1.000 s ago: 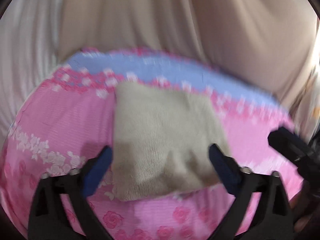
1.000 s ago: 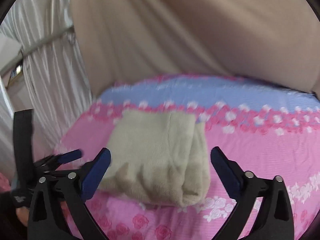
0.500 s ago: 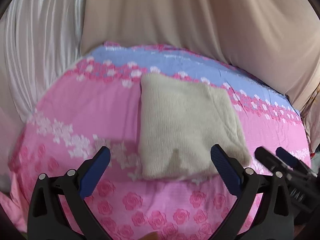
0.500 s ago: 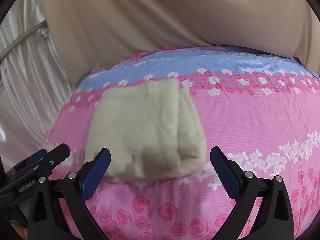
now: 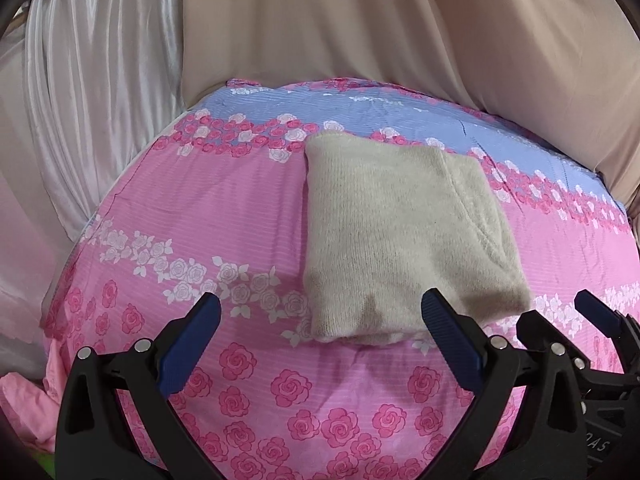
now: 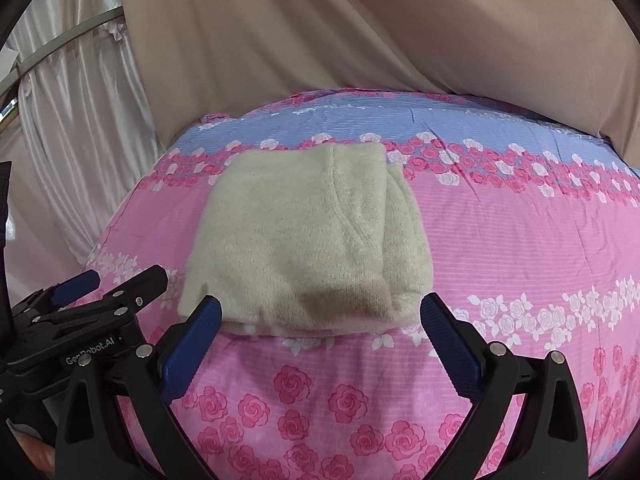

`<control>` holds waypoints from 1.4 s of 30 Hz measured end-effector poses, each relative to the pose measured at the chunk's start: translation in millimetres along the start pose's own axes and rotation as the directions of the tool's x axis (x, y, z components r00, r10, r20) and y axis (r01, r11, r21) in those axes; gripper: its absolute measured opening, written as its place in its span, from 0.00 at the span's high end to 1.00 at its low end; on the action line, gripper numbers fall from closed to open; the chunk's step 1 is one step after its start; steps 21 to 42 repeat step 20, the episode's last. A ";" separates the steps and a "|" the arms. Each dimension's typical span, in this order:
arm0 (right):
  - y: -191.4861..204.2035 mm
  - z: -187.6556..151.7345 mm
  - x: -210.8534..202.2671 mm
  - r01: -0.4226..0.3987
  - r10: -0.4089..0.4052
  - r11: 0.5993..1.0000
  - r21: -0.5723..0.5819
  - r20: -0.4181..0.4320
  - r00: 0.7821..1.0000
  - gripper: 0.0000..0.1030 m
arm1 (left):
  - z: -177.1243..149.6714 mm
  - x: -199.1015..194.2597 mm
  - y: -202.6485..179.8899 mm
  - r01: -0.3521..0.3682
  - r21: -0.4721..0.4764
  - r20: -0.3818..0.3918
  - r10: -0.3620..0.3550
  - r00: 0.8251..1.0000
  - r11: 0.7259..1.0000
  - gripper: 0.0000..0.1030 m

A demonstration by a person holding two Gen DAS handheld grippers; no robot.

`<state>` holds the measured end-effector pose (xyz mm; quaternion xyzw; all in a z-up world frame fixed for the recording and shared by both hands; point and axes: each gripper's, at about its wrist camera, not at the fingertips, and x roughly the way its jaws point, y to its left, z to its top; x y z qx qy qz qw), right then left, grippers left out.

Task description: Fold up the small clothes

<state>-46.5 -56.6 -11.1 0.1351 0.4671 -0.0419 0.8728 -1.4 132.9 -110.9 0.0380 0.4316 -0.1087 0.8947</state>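
A cream knitted garment (image 5: 396, 232) lies folded into a thick rectangle on the pink rose-patterned sheet (image 5: 208, 208); it also shows in the right wrist view (image 6: 308, 240). My left gripper (image 5: 320, 340) is open and empty, hovering just short of the garment's near edge, offset to its left. My right gripper (image 6: 320, 340) is open and empty, also just short of that near edge. The right gripper shows at the right edge of the left wrist view (image 5: 560, 320). The left gripper shows at the left edge of the right wrist view (image 6: 116, 284).
The sheet (image 6: 520, 240) has a blue band at the far side. A beige curtain (image 5: 360, 20) hangs behind, with a white satin drape (image 5: 92, 100) at the left. Bunched pink cloth (image 5: 24, 408) lies off the sheet's near left edge.
Both grippers have drawn back and up from the folded garment, so more of the sheet shows. The garment has stayed where it lies. Both grippers stayed open.
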 end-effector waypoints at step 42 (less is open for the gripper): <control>3.5 -6.3 2.8 -0.008 0.008 1.000 -0.009 -0.018 1.000 0.05 | -9.2 4.9 -1.6 -0.050 0.005 -0.023 0.050 0.998 0.999 0.05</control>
